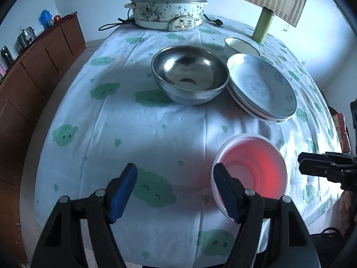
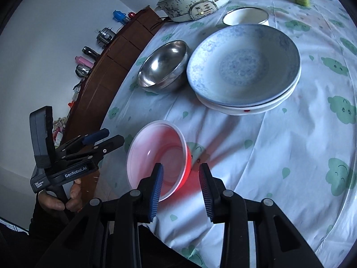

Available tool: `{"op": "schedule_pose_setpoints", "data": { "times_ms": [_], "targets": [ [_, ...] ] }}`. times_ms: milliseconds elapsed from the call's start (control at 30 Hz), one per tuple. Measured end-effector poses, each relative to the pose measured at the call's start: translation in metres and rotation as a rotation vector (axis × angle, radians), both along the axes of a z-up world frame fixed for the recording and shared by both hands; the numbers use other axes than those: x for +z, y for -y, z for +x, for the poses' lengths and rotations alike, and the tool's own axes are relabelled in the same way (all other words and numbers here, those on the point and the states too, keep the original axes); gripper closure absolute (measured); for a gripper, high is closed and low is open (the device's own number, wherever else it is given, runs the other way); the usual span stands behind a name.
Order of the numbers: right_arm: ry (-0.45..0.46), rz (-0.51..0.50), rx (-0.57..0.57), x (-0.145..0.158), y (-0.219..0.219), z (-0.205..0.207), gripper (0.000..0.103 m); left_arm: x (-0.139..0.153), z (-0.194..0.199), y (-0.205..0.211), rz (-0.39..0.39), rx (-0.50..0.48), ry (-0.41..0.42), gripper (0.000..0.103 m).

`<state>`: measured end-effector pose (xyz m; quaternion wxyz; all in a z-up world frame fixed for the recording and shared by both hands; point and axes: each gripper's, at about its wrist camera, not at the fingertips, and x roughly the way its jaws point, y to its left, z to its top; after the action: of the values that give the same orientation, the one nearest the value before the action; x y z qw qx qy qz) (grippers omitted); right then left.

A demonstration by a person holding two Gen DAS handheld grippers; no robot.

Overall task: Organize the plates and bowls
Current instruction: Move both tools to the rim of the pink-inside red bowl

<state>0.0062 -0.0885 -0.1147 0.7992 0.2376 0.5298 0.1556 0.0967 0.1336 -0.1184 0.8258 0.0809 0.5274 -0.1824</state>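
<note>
A red plastic bowl (image 1: 252, 169) (image 2: 159, 158) sits near the table's front edge. My left gripper (image 1: 176, 193) is open; its right finger overlaps the bowl's near rim. My right gripper (image 2: 181, 192) is open, its fingers astride the bowl's right wall. A steel bowl (image 1: 189, 73) (image 2: 162, 67) stands mid-table beside a stack of blue-patterned plates (image 1: 263, 87) (image 2: 243, 67). A white bowl (image 1: 241, 45) (image 2: 245, 16) sits behind the plates. The left gripper (image 2: 107, 137) also shows in the right wrist view, the right one (image 1: 301, 163) in the left wrist view.
An electric pot (image 1: 168, 9) with its cord stands at the table's far end. A green bottle (image 1: 263, 25) stands at the far right. A brown sideboard (image 1: 35, 67) with small items runs along the left wall. The cloud-print tablecloth (image 1: 111, 122) covers the table.
</note>
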Motion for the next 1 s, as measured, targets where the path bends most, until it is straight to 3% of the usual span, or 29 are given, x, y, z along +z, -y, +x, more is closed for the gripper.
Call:
{"op": "schedule_pose_setpoints", "data": {
  "times_ms": [467,700,800,1000],
  "targets": [
    [-0.044,-0.012,0.063,-0.001,-0.016,0.007,0.067,-0.002,-0.008,0.007,0.023,-0.008,-0.018,0.031],
    [-0.094,-0.022,0.102,-0.021,-0.026,0.016,0.067,-0.02,-0.011,0.02,-0.01,-0.045,-0.098,0.03],
    [-0.118,-0.035,0.113,-0.025,-0.03,0.018,0.067,-0.028,-0.01,0.017,-0.028,-0.031,-0.143,0.035],
    [-0.123,-0.013,0.11,-0.027,-0.025,0.017,0.067,-0.032,-0.01,0.017,-0.032,-0.021,-0.16,0.035]
  ]
}}
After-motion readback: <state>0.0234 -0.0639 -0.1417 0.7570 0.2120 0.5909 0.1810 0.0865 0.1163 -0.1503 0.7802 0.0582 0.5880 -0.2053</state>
